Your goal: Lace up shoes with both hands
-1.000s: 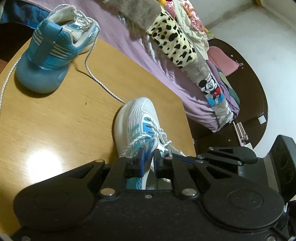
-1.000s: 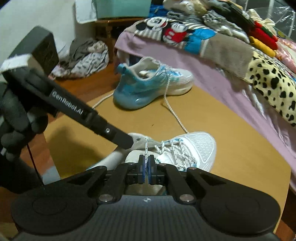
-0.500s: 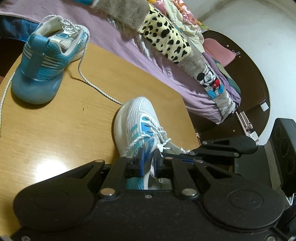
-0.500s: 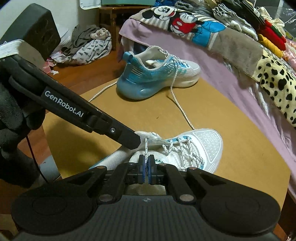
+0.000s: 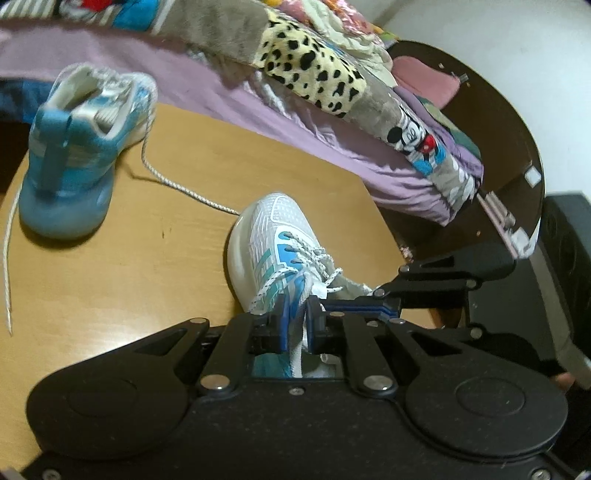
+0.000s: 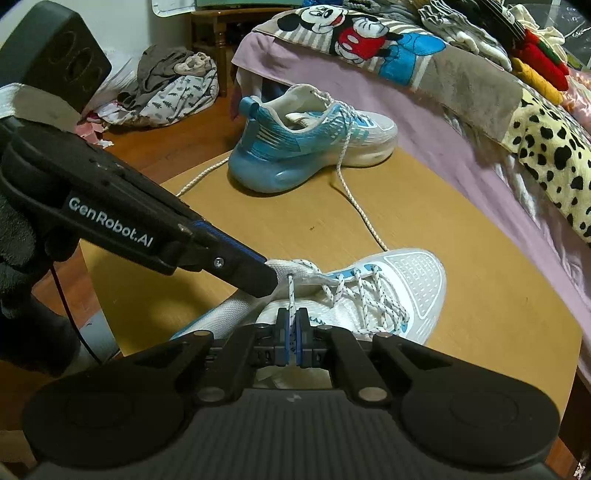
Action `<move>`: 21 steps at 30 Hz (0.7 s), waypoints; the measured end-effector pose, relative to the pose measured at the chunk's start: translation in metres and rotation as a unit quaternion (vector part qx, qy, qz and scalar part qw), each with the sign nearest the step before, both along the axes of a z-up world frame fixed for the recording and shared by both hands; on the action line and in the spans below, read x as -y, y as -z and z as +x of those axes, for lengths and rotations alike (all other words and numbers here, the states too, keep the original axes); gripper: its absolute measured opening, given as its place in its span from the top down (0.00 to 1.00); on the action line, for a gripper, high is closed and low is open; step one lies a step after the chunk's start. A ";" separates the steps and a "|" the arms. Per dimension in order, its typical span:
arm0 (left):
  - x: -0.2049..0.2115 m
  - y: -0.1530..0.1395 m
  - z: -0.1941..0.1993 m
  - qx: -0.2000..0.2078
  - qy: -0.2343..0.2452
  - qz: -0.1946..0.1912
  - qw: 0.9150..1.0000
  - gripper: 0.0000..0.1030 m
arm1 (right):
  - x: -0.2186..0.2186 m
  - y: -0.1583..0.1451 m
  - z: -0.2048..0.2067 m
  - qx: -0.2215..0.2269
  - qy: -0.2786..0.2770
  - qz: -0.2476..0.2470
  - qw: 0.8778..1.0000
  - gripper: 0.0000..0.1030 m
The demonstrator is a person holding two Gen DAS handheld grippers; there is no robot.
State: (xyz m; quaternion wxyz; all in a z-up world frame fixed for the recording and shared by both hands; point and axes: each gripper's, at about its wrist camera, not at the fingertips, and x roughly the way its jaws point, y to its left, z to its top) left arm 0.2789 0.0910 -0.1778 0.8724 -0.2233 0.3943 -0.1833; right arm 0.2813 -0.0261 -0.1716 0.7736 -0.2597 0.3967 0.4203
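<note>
1. Your left gripper (image 5: 295,314) is clamped on the tongue (image 5: 297,347) of the near shoe (image 5: 273,236). The left wrist view shows that white padded strip squeezed between the blue pads.
2. Your right gripper (image 6: 291,332) is clenched on the lace (image 6: 291,295), a white cord flecked with dark specks. It runs straight up from the pads to the shoe's top eyelet.
3. The near shoe (image 6: 388,288) lies on the wooden table (image 5: 110,280) just ahead of both grippers, toe pointing away. Its upper is white mesh with blue stripes, and the sole is pale and glossy.
4. Only the right wrist view shows your left gripper (image 6: 267,280) from the side. You see a black arm with white lettering, and its tip is pinched on the tongue's edge. That view also shows your gloved hand (image 6: 18,258) at the left edge.
5. Only the left wrist view shows the right gripper's fingers (image 5: 436,280) coming in from the right, black links with a blue strip.
6. The second shoe (image 6: 306,147) stands upright at the far side of the table, well apart. It has a blue translucent heel, and its loose lace (image 6: 354,199) trails across the tabletop towards the near shoe's toe.
7. Beyond the table is a bed with a lilac sheet (image 5: 295,122), heaped with a plush spotted blanket (image 5: 317,70) and a cartoon-print cloth (image 6: 362,33).
8. The right wrist view alone shows a pile of clothes (image 6: 173,88) on the floor.
</note>
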 end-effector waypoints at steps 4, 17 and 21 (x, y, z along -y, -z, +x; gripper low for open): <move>0.008 -0.003 -0.001 0.017 0.016 0.036 0.999 0.93 | -0.001 0.000 0.000 0.003 -0.001 -0.001 1.000 0.95; 0.003 -0.004 0.003 0.006 0.022 0.018 1.000 0.92 | -0.005 -0.004 0.000 0.020 -0.006 0.011 1.000 0.95; -0.010 -0.008 0.003 0.008 -0.001 -0.020 1.000 0.82 | -0.005 -0.005 0.000 0.024 -0.005 0.015 1.000 0.95</move>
